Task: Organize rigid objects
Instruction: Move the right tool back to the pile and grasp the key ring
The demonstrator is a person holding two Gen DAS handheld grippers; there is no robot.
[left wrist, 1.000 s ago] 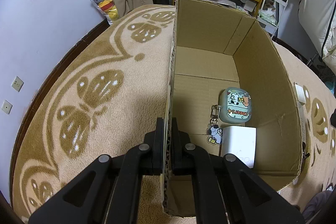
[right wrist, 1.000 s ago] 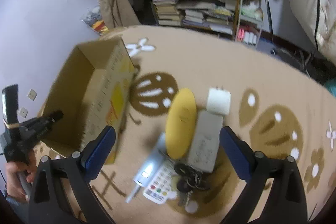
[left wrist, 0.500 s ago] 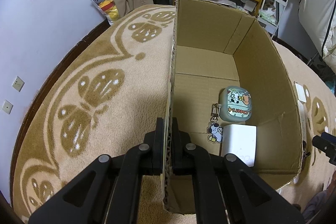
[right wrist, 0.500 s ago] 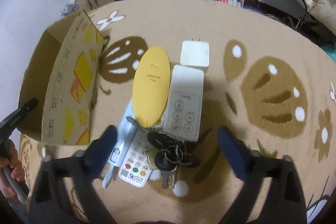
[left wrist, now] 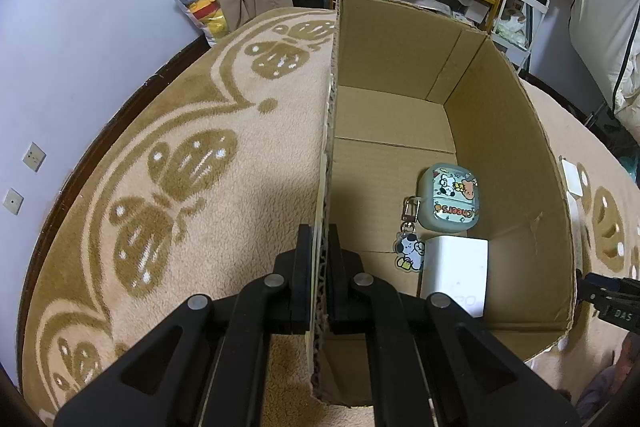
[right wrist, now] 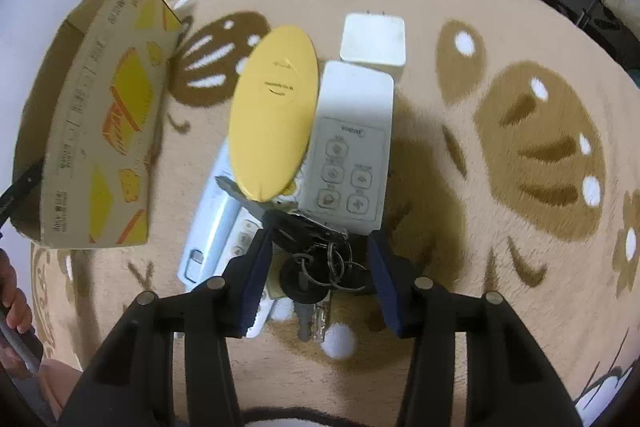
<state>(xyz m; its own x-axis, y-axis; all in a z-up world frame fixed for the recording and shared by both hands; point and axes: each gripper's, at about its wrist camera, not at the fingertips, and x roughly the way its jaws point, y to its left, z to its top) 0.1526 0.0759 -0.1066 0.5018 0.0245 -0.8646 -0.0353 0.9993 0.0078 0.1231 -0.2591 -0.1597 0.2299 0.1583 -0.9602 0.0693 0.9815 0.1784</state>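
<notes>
A bunch of keys (right wrist: pixel 320 263) is lying on the patterned rug (right wrist: pixel 500 27) at the near end of a small heap, touching a white remote (right wrist: pixel 352 143) and partly resting on a pale blue gadget (right wrist: pixel 216 223) beside a yellow oval case (right wrist: pixel 276 111), with a white charger block (right wrist: pixel 374 41) beyond. The right gripper (right wrist: pixel 318 275) is straddling the keys, its jaws having just been closing but not visibly pressing on them, blue pads either side of the rings. For a clean lift it should be squeezing the thick black key heads rather than the loose rings, which would likely slip, and keeping clear of the remote's edge. Whether the pads are already brushing the rug is hard to tell. To the left, the left gripper (left wrist: pixel 320 267) is clamping its jaws together on the wall of the cardboard box (left wrist: pixel 500 115), steadying it; an earbud case (left wrist: pixel 450 199) and a white cube (left wrist: pixel 456 271) are already lying inside.
</notes>
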